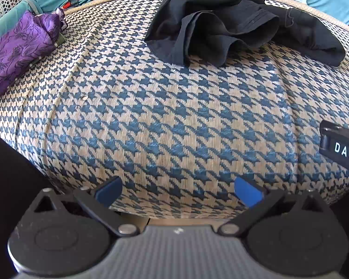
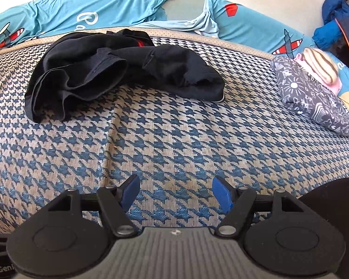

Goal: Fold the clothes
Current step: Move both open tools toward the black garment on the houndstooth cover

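A crumpled black garment (image 1: 232, 28) lies in a heap at the far side of the houndstooth-patterned cover (image 1: 169, 116); the right wrist view shows the black garment (image 2: 118, 69) at upper left. My left gripper (image 1: 178, 190) hangs over the bare cover well short of the heap, its blue pads wide apart with nothing between them. My right gripper (image 2: 175, 194) is likewise open over the cover (image 2: 174, 139), empty, with the garment far ahead and to its left. A black part of the right gripper (image 1: 339, 148) shows at the right edge of the left wrist view.
A folded purple floral cloth (image 1: 18, 51) lies at the far left. A folded grey patterned cloth (image 2: 314, 97) with a pink and striped item (image 2: 321, 67) behind it sits at the right. A blue printed sheet (image 2: 93, 11) runs along the back, a white perforated basket (image 1: 2, 2) at far left.
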### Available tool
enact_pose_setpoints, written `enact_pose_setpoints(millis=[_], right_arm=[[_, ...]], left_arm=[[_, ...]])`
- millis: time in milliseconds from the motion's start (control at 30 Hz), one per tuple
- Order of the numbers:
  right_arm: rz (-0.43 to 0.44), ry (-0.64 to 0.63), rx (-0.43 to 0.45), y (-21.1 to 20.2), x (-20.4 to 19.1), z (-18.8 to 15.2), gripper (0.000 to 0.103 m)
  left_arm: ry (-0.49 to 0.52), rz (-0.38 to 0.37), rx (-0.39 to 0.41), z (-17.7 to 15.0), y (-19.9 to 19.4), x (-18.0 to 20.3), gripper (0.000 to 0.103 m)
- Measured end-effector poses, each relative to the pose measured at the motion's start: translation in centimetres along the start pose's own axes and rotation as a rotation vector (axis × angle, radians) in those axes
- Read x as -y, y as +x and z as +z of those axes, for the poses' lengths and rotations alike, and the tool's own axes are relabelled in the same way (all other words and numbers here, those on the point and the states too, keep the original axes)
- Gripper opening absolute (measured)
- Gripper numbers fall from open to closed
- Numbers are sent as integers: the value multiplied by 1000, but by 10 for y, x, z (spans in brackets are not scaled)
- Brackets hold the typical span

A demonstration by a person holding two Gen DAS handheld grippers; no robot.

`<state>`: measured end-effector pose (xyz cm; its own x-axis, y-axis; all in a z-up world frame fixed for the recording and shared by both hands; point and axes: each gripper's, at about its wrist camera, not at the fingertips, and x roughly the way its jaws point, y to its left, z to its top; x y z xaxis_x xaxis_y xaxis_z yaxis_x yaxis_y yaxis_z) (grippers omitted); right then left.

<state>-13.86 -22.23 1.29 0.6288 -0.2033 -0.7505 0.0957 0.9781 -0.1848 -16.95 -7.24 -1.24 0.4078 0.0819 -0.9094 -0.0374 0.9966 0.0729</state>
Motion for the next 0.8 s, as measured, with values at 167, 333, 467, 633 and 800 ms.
enact_pose_setpoints(millis=[167,333,467,633,800], right_arm=[[50,5,-32,4,-5,2,69],[78,-13,-50,6,-13,1,69],[71,-51,-20,3,-21,0,69],[71,-96,4,0,-30,0,69],[73,-113,11,-1,-35,1,69]], left_arm=[[-30,-21,-51,5,14,-10,103],[-49,-18,-58,5,16,-16,103],[-59,-17,-53,6,19,-22,103],[-66,-12,-45,5,18,-26,103],[-76,-9,-43,6,18,-30,103]])
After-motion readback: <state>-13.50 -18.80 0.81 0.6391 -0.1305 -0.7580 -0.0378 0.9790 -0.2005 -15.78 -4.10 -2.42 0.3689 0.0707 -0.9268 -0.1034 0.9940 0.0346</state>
